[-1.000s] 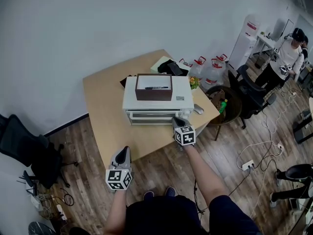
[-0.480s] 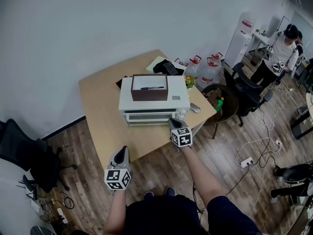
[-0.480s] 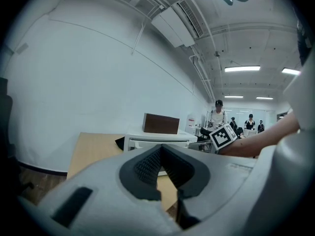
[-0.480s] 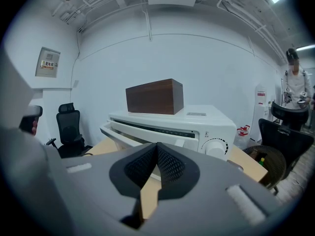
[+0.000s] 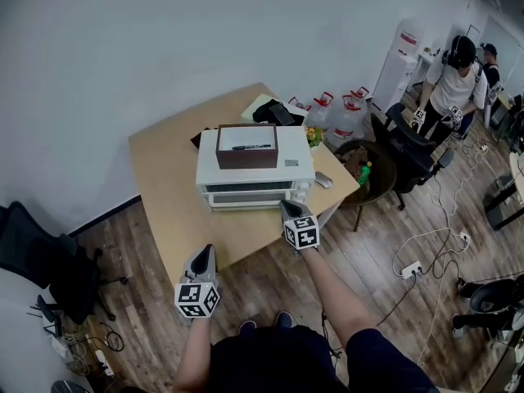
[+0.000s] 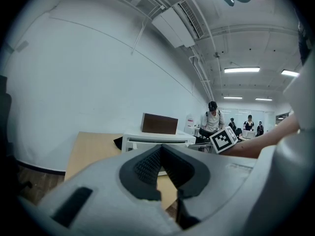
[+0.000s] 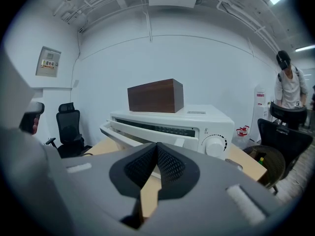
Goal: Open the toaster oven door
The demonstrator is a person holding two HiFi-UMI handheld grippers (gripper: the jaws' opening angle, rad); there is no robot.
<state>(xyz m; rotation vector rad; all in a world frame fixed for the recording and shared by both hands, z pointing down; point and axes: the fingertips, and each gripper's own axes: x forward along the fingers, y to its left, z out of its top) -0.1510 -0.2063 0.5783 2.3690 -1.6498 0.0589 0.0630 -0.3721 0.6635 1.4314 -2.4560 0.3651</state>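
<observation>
Wood-plank flooring point(image 5: 270, 281) surrounds a tan table point(image 5: 168, 182) pushed against a pale wall, and on my feed the white toaster oven point(image 5: 255, 174) sits toward the table's far right part, its front facing me. Resting on its top is a brown box point(image 5: 246, 146). From the right gripper view I can read a long handle point(image 7: 129, 133) running across the upper front of the door and a round knob point(image 7: 215, 144) at the right end; whether the door is cracked open I cannot tell. My right gripper point(image 5: 289, 206) hangs over the near table edge, just in front of the oven's near right corner, its jaws pressed together at the tips with nothing between them. My left gripper point(image 5: 205, 252) sits lower and to the left, off the table over the floor and well apart from the oven, and its jaws are likewise closed on nothing. Far right, a person point(image 5: 453, 76) stands by a white dispenser, with water jugs point(image 5: 350, 115) just beyond the table and a black office chair point(image 5: 49, 260) at the near left.
</observation>
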